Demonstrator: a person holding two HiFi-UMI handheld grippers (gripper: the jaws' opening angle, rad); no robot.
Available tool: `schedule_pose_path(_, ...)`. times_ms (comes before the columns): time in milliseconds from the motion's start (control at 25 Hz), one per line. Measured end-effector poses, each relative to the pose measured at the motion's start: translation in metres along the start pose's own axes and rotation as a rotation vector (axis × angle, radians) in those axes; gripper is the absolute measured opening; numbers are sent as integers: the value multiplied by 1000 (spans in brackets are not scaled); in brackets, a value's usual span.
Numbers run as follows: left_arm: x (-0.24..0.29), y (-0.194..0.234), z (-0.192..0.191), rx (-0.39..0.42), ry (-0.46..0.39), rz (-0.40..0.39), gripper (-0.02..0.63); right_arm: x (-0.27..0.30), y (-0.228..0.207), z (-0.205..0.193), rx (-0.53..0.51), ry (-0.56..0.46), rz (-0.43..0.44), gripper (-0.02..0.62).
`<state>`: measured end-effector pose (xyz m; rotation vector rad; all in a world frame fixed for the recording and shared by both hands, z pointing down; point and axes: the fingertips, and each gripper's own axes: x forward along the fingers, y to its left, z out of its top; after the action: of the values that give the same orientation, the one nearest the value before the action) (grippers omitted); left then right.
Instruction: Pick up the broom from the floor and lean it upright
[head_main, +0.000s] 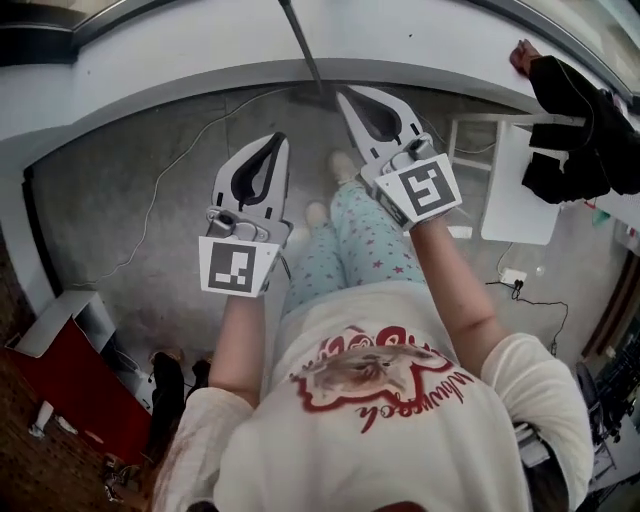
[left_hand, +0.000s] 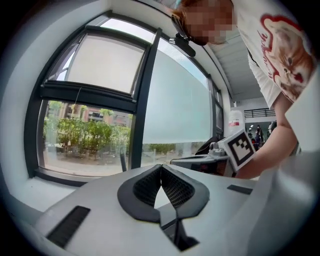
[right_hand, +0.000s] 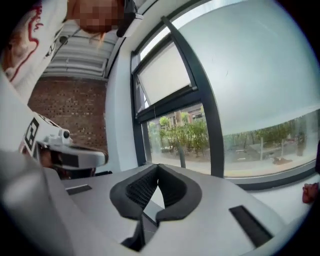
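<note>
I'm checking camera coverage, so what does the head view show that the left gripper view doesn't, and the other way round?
Only the head view: the floor, a cable on it, the person's legs, a red cabinet, and a thin pole by the wall, possibly the broom's handle.
Only the left gripper view: the window with shrubs outside.
Both: the left claw, shut and empty, the right claw, and the printed shirt.
</note>
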<state>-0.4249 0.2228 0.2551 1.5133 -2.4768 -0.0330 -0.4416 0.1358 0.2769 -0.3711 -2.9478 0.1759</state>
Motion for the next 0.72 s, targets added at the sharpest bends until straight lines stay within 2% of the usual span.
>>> schedule_pose_path(120, -23, -28, 24, 28, -10, -82, 20, -44, 34, 58, -26, -82, -45, 25)
schedule_pose_path(240, -45, -54, 48, 50, -12, -132, 20, -79, 67, 90, -1, -111, -59, 25)
schedule_pose_path(480, -69, -105, 94, 102, -96, -194, 20, -127, 98, 120, -37, -120, -59, 25)
schedule_pose_path(720, -102, -159, 95, 105, -122, -154, 20, -202, 116, 120, -58, -109, -46, 25)
